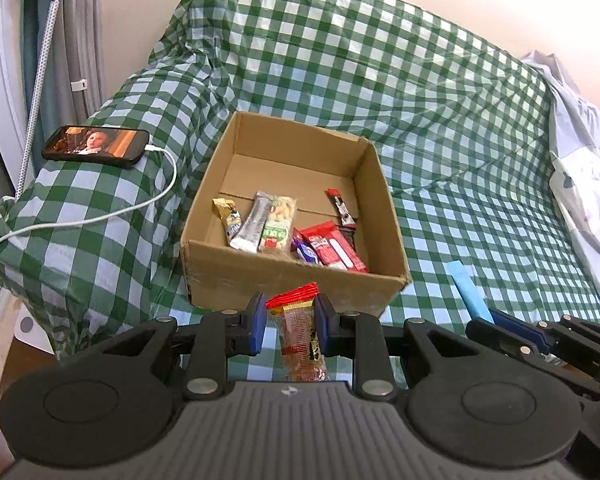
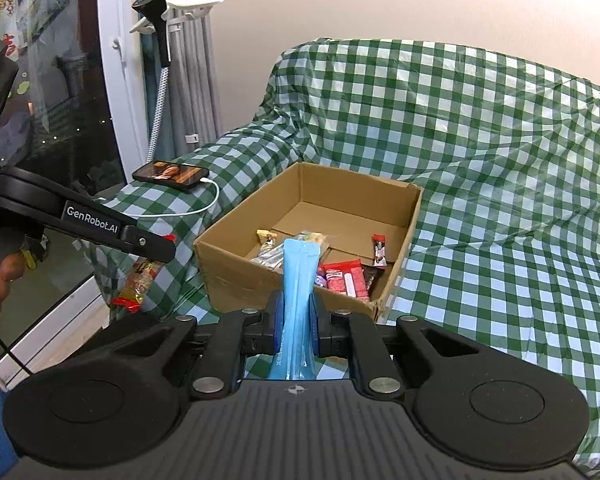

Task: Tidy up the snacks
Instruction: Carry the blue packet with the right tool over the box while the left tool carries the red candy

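Observation:
An open cardboard box stands on the green checked cloth and holds several snack packets. My left gripper is shut on a clear snack bar with red ends, held just in front of the box's near wall. That bar also shows in the right wrist view, hanging from the left gripper. My right gripper is shut on a light blue stick packet, upright before the box. The packet shows in the left wrist view, right of the box.
A phone with a lit screen lies on the covered armrest at left, with a white cable. Curtains and a window stand behind it. A white plastic bag lies at the far right.

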A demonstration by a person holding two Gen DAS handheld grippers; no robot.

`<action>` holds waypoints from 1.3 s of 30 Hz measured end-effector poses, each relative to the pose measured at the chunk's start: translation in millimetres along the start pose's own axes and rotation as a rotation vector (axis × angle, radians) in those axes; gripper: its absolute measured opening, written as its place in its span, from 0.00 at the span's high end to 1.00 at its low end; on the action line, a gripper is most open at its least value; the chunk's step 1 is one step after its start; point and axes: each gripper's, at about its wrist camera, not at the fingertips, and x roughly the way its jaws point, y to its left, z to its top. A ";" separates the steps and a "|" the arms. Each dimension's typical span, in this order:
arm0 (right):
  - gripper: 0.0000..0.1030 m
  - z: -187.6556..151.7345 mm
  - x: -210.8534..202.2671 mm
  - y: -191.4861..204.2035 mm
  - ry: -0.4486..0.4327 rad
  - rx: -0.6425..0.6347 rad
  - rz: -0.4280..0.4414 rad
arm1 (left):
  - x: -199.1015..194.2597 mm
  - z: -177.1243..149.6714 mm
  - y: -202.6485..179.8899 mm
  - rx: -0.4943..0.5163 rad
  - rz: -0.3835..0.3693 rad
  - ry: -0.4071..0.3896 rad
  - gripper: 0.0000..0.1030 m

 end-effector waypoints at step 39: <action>0.86 65.4 169.6 -54.4 0.075 0.072 -0.017 | 163.3 123.2 3.7 0.014 0.019 0.031 0.73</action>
